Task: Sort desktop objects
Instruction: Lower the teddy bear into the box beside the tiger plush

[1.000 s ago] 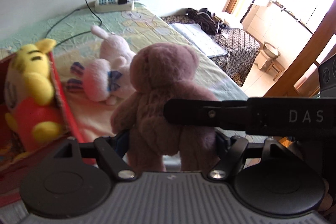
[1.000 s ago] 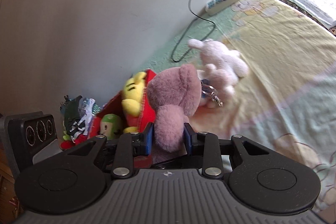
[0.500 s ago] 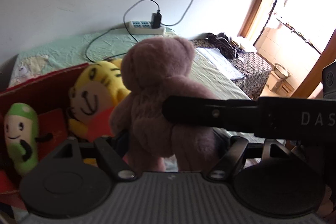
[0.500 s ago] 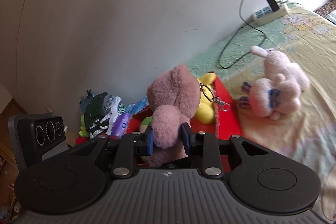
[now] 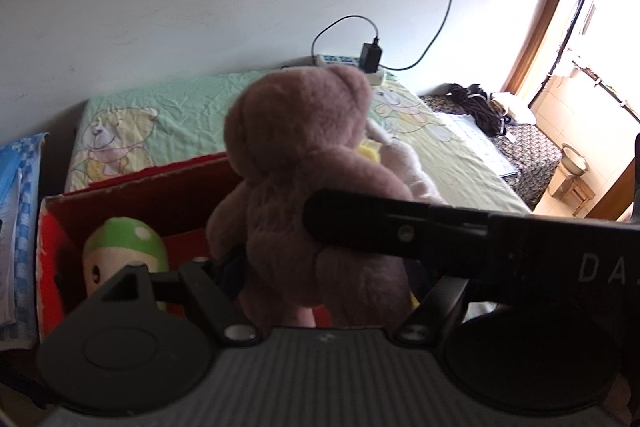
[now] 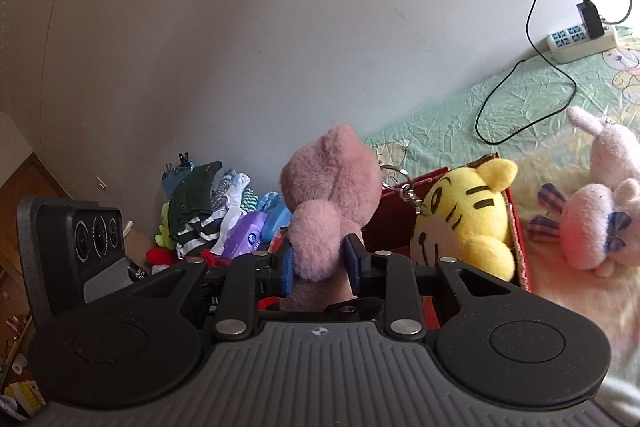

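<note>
A mauve teddy bear (image 5: 300,147) hangs over the open red box (image 5: 132,195), held by both grippers. My left gripper (image 5: 324,279) is shut on its lower body. My right gripper (image 6: 320,267) is shut on one plush limb of the bear (image 6: 332,187), its blue pads pressing both sides. Its black finger (image 5: 400,231) crosses the bear's side in the left wrist view. Inside the box sit a green toy (image 5: 124,247) and a yellow tiger (image 6: 468,215). A pale pink rabbit (image 6: 600,219) lies on the bed sheet, right of the box wall (image 6: 518,239).
A power strip (image 6: 580,43) with a black cable lies on the sheet by the wall. Clothes and packets (image 6: 208,211) are piled left of the box. Folded blue cloth (image 5: 20,187) lies at the far left. A patterned bench (image 5: 516,147) and a doorway lie far right.
Both grippers have carried the bear leftward, from above the bed beside the rabbit to above the red box. The rabbit stays on the sheet, now off to the right.
</note>
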`<state>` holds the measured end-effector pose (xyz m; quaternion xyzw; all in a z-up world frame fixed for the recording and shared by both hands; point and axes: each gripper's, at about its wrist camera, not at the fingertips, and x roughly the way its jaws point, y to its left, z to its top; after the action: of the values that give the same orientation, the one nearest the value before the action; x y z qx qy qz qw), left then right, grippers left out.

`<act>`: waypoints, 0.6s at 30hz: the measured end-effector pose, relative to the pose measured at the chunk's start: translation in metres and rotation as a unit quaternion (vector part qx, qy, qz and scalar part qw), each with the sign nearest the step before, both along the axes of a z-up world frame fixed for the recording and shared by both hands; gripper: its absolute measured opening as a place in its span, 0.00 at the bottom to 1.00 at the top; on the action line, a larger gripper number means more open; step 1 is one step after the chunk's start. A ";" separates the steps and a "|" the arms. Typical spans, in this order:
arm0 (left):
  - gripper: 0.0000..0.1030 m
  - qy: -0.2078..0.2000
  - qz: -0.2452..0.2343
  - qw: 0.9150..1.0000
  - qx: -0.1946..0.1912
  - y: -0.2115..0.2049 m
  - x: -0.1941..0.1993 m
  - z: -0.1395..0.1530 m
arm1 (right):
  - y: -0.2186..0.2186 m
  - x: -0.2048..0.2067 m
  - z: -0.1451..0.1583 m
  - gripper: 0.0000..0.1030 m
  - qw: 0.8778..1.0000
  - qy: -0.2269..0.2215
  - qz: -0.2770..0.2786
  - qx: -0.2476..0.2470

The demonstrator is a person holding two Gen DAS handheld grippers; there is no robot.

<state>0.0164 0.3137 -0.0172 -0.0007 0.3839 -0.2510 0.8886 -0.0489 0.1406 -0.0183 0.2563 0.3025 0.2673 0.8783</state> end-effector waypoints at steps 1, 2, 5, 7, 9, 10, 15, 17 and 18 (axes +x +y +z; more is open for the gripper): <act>0.76 0.000 0.002 1.000 0.004 0.003 0.002 -0.004 | 0.002 0.003 -0.004 0.27 1.000 0.003 -0.001 -0.002; 0.76 0.000 0.003 1.000 0.008 0.007 0.007 -0.007 | 0.005 0.007 -0.009 0.27 1.000 0.007 -0.002 -0.003; 0.76 0.013 0.000 1.000 0.014 0.009 0.022 -0.020 | 0.009 0.016 -0.021 0.27 1.000 0.018 -0.009 -0.004; 0.76 0.030 -0.005 0.999 0.012 0.009 0.030 -0.030 | 0.013 0.021 -0.027 0.27 1.000 0.023 -0.014 -0.013; 0.76 0.039 -0.007 0.999 0.018 0.007 0.036 -0.038 | 0.018 0.025 -0.032 0.27 0.999 0.025 -0.014 -0.025; 0.76 0.041 -0.007 0.999 0.020 0.007 0.038 -0.043 | 0.019 0.026 -0.033 0.27 0.999 0.024 -0.014 -0.032; 0.77 0.068 -0.010 0.997 0.019 0.010 0.050 -0.060 | 0.027 0.040 -0.044 0.26 0.998 0.031 -0.019 -0.059; 0.77 0.081 -0.013 0.997 0.011 0.012 0.056 -0.063 | 0.028 0.045 -0.046 0.25 0.997 0.034 -0.019 -0.067; 0.77 0.086 -0.014 0.996 0.007 0.013 0.058 -0.065 | 0.028 0.048 -0.047 0.25 0.997 0.038 -0.019 -0.070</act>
<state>0.0740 0.3267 -0.0817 -0.0105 0.4604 -0.2596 0.8488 -0.0013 0.1690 -0.0648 0.2094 0.3487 0.2190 0.8869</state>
